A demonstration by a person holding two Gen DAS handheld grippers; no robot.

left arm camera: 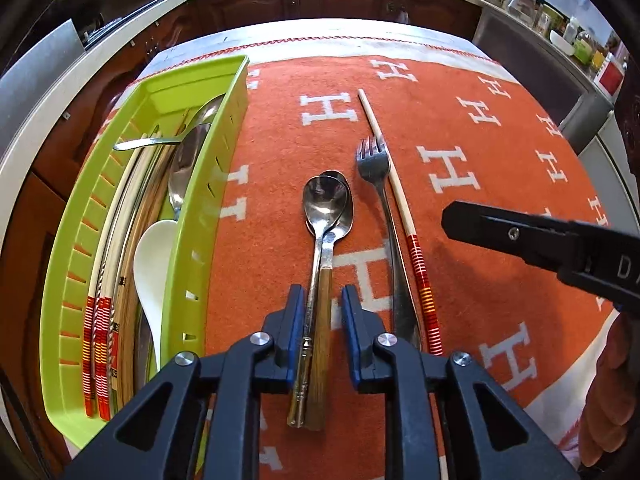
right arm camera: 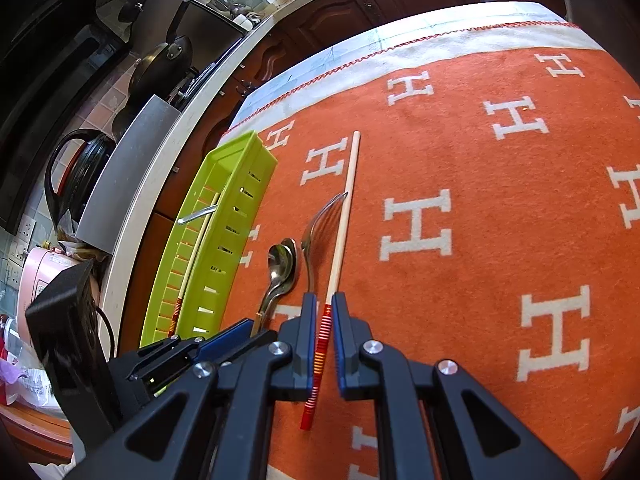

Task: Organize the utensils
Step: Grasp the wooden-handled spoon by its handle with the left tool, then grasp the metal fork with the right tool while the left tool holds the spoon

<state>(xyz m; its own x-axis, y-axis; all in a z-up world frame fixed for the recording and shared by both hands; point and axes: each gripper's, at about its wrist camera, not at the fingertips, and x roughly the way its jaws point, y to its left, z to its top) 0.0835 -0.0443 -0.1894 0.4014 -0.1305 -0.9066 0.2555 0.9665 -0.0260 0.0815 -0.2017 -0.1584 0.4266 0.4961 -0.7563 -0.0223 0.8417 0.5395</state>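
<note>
Spoons (left arm camera: pixel 326 208) lower centre, my left gripper (left arm camera: pixel 320 308) tilted steeply down, pinching both handles | right gripper (right arm camera: pixel 324 320) angled down, clamping chopstick (right arm camera: pixel 340 248).

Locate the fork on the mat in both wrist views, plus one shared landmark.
Left wrist: fork lies right of centre, tines pointing away, between the spoons and the chopstick.
Right wrist: fork sits centre-left, just left of the chopstick, above the gripper fingers.
Shared landmark: green tray, left of the fork in both.
</note>
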